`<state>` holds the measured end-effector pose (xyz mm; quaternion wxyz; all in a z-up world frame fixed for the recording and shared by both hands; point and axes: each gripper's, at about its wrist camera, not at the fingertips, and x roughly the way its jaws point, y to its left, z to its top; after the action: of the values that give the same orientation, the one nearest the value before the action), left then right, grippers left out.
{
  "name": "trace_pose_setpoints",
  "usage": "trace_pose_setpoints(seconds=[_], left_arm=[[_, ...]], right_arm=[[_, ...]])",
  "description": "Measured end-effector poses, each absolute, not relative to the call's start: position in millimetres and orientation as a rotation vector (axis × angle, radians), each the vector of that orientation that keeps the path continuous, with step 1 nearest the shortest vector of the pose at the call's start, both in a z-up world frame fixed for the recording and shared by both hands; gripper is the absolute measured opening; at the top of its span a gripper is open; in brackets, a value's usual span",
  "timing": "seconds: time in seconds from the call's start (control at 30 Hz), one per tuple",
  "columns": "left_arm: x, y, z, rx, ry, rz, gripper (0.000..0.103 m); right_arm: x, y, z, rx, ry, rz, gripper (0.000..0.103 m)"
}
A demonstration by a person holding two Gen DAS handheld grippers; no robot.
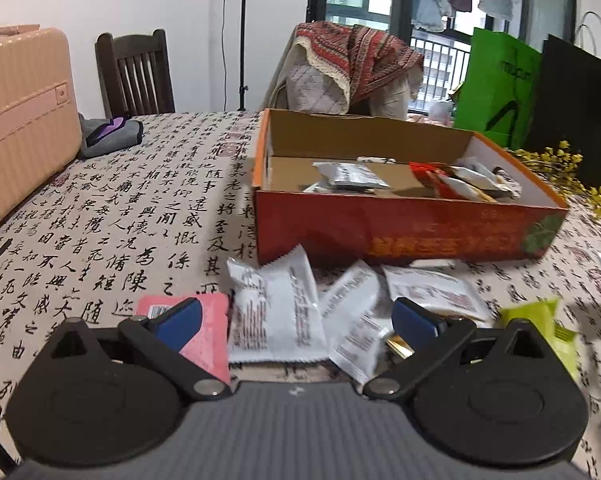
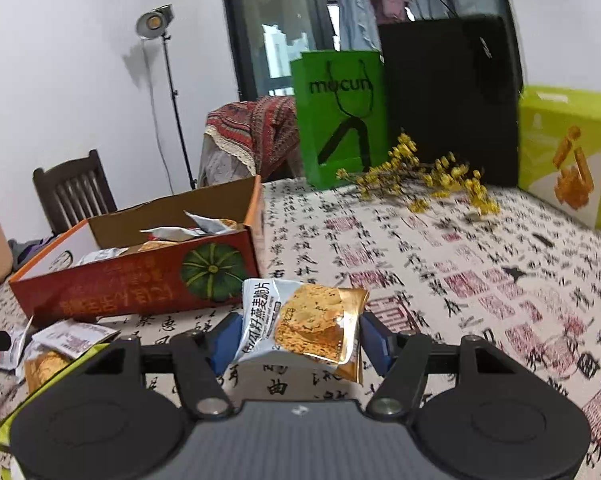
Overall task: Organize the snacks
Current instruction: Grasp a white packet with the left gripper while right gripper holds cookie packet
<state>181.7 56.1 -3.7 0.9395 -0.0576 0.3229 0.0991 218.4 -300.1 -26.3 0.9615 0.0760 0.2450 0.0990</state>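
Holding the oat-crisp packet point(image 2: 300, 320) clamped in the right gripper point(image 2: 296, 338), we find the orange box point(image 2: 140, 284) far-left, probably the destination. Our left gripper point(image 1: 296, 320) hangs wide open over the loose packets point(image 1: 276, 312), gripping nothing.

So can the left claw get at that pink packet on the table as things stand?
Probably yes. The left claw is open and holds nothing, and the pink packet lies flat just under its left finger, uncovered, beside the white packets.

Right gripper point(image 2: 299, 334) jaws clamp oat crisp packet point(image 2: 300, 320) above tablecloth point(image 2: 440, 264), near orange box point(image 2: 140, 284).
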Motion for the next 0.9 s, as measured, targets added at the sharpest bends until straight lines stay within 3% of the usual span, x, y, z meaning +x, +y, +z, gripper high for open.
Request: trace_pose_setpoints(seconds=[0.1,0.2,0.33,0.37,0.5,0.9], left_arm=[[192.0,60.1,-6.5,-0.109,0.665,0.207,0.096],[203.2,63.0,-11.9,-0.087,0.694,0.218,0.080],[212.2,66.7,-20.6,-0.070,0.726,0.233,0.067],[212.8,68.1,-21.2,-0.077,0.729,0.226,0.056],[210.5,69.0,-20.3,-0.091,0.722,0.221,0.047],[187.9,66.3,-5.7,-0.110,0.648,0.203,0.047]], right_arm=[[218.7,-304.1,-27.8,0.172,0.495,0.196,0.065],[218.2,-304.9,-28.3,0.181,0.494,0.206,0.065],[215.8,-305.4,-27.8,0.185,0.481,0.215,0.068],[215.7,-305.5,-27.7,0.186,0.480,0.217,0.068],[213.9,-304.9,-27.2,0.184,0.470,0.223,0.068],[209.8,-303.5,-25.1,0.173,0.445,0.229,0.068]])
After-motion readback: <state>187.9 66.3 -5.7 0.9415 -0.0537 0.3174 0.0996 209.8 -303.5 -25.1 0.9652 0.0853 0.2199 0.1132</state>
